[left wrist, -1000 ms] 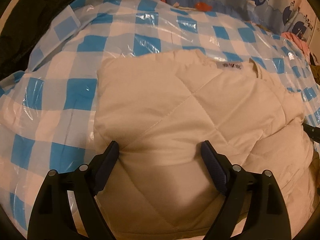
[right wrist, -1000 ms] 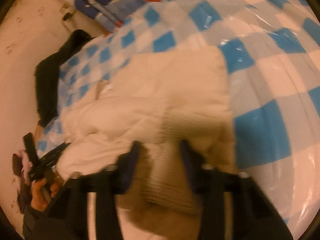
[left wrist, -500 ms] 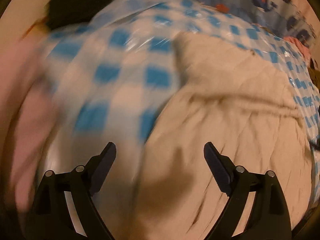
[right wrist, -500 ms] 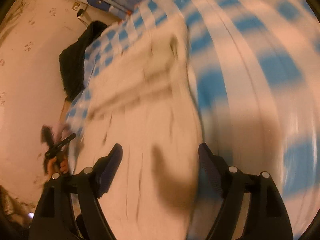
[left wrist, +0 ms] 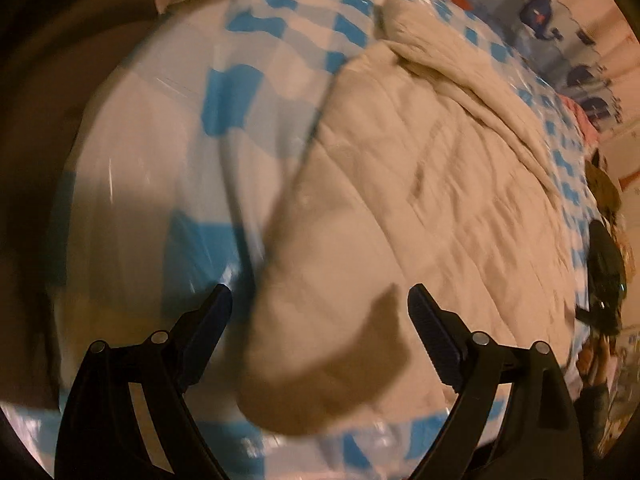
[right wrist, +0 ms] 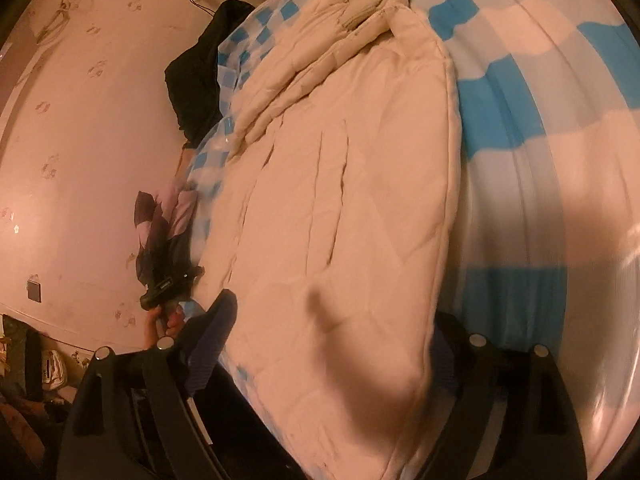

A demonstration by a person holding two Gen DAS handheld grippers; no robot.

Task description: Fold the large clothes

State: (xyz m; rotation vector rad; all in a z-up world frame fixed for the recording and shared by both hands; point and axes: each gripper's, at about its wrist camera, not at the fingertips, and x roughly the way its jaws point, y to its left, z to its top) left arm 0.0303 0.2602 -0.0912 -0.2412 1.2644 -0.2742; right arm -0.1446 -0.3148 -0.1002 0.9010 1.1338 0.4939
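The left tool point(left wrist: 320, 312) hangs spread wide over the near rounded corner of the cream quilted jacket point(left wrist: 420, 200), its pads clear of the cloth and nothing pinched. To its left is the bare blue-and-white checked plastic sheet point(left wrist: 236, 100) that covers the bed. The jacket lies on that sheet as a thick folded slab, with a ribbed cuff or collar point(left wrist: 394, 14) bunched at its far end; the view is smeared, so finer creases cannot be read.

The right tool point(right wrist: 332, 320) sits over the same garment's near end point(right wrist: 340, 208), its jaws opening, with the padded edge lying between them but not gripped. In that view the person's hand with the other handle point(right wrist: 168, 292) shows at the jacket's left edge, against the pale wall point(right wrist: 80, 140).

My reading is that one fold has just been laid and let go, and both tools are free. The next move likely calls for choosing fresh holds on the near edge or corners, closing firmly enough on the puffy layers, and carrying them toward the far end without dragging the slippery sheet.
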